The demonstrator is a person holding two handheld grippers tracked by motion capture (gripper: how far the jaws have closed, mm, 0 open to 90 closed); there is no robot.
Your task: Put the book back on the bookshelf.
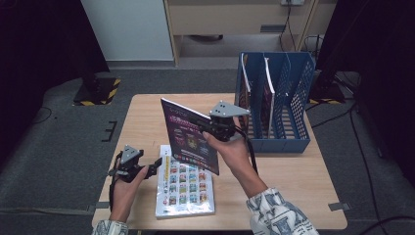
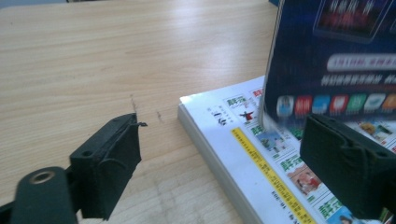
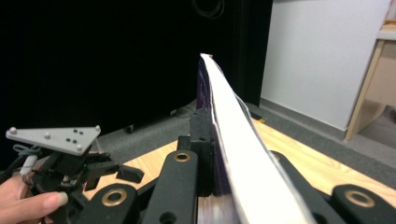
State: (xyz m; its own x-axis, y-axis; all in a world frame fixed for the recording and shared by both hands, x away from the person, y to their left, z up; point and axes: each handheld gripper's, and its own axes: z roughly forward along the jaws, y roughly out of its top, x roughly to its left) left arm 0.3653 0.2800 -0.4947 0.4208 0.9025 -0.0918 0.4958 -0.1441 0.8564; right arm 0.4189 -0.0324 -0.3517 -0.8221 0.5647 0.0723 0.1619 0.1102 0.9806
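The right gripper (image 1: 211,128) pinches a thin dark-purple glossy magazine (image 1: 188,134), lifted upright above the light wooden table (image 1: 293,171). The left gripper (image 1: 147,169) hangs beside it with jaws spread, nothing between them, at the edge of a white picture-covered booklet (image 1: 185,183) lying flat.

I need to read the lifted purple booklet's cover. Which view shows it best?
The high view: the purple booklet shows its whole cover. The left gripper view catches a blurred lower part; the right gripper view sees it edge-on.
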